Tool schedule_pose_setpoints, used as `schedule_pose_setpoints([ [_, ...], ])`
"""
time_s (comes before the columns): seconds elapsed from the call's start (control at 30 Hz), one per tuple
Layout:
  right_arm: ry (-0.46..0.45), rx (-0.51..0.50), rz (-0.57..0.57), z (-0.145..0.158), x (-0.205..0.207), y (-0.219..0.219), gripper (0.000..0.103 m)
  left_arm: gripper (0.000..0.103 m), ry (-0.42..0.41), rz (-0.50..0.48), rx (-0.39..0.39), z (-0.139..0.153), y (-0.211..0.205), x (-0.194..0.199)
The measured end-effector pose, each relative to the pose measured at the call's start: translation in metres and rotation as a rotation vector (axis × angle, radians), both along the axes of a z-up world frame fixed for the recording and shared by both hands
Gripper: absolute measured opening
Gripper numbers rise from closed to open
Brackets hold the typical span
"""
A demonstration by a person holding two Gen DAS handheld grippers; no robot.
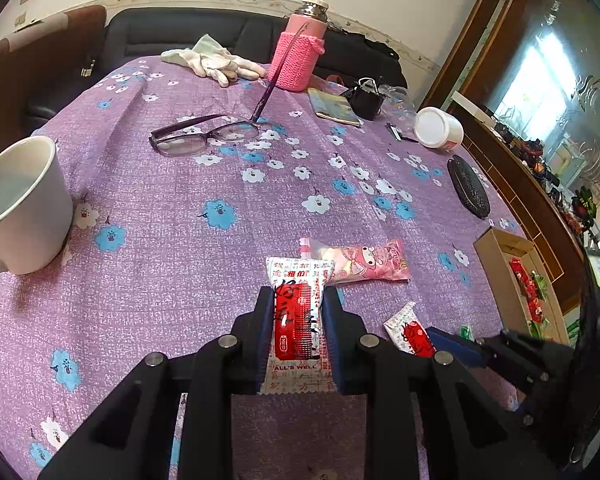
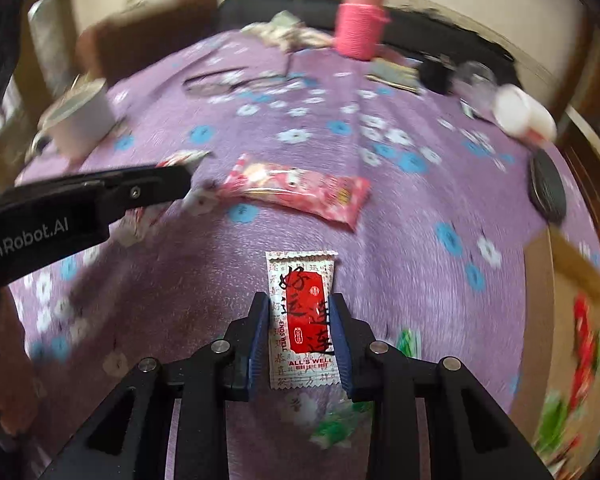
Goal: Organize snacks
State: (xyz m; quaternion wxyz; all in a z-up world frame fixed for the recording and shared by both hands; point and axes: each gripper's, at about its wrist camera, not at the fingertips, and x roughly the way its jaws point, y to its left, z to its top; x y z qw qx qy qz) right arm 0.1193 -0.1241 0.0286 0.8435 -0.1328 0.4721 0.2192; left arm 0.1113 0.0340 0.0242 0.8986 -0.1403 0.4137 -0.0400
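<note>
Purple tabletop lay beneath; left tool clamped one packet, right tool flanked another packet, pads touching it.

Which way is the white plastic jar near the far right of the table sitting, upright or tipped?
Tipped. The white jar lies on its side on the purple cloth, its round end facing the left wrist camera.

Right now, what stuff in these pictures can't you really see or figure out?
- Cardboard box, left wrist view: the right gripper and the dark frame edge cut off its near end, so its snacks can't be counted.
- Same box, right wrist view: motion blur smears the red and green wrappers.
- Green wrapper, right wrist view: blurred and partly behind the fingers; no print readable.
- White mug, left wrist view: the left edge cuts its handle.
</note>
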Motion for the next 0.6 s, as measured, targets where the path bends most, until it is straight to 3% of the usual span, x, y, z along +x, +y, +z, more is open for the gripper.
schedule_pose_setpoints([
  [0.17, -0.102, 0.046, -0.067, -0.002, -0.015, -0.009, 0.028, 0.023, -0.012, -0.005, 0.045, 0.0, -0.009, -0.002],
  [0.37, -0.221, 0.164, -0.116, 0.032, -0.022, -0.029, 0.028, 0.023, -0.052, -0.04, 0.116, 0.003, -0.029, -0.006],
  [0.6, -0.158, 0.272, -0.175, 0.033, -0.009, -0.056, 0.028, 0.023, -0.083, -0.068, 0.118, 0.007, -0.035, -0.01],
])
